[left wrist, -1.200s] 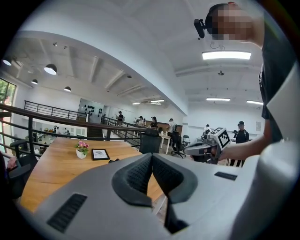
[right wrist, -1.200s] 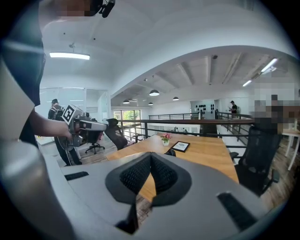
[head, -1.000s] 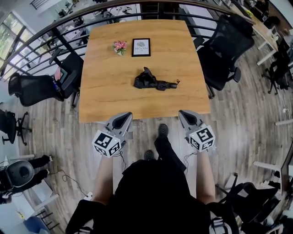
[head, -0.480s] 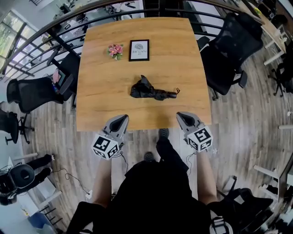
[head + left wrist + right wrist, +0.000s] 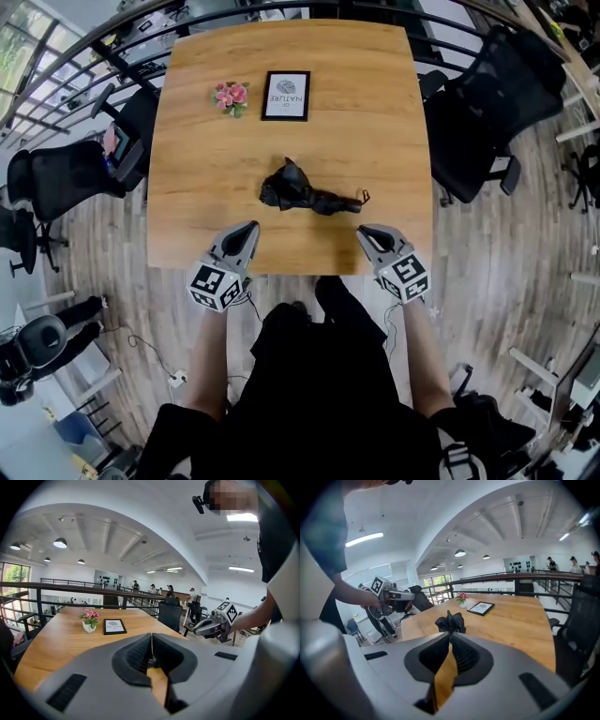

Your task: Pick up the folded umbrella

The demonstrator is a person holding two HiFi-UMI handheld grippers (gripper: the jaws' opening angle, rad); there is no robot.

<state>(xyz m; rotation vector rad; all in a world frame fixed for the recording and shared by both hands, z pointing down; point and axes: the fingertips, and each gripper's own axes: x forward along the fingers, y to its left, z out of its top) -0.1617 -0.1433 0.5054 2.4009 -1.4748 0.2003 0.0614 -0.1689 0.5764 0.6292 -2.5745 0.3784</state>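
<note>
Head view: a wide light-wood desk (image 5: 187, 187) carries the black folded umbrella (image 5: 305, 195) near its middle, its handle hard to make out. At the near edge, the grey left tongs (image 5: 251, 228) are clenched and empty. The grey right tongs (image 5: 361, 230) are just opening, with nothing between them. Farther off, a black-framed picture (image 5: 286, 95) seems to read NATURE, beside small pink potted flowers (image 5: 229, 95).

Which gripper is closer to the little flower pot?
Left. The left gripper is over the table's near edge, roughly in line with the flower pot; the right gripper, jaws opening, is over that edge too, farther to the side.
</note>
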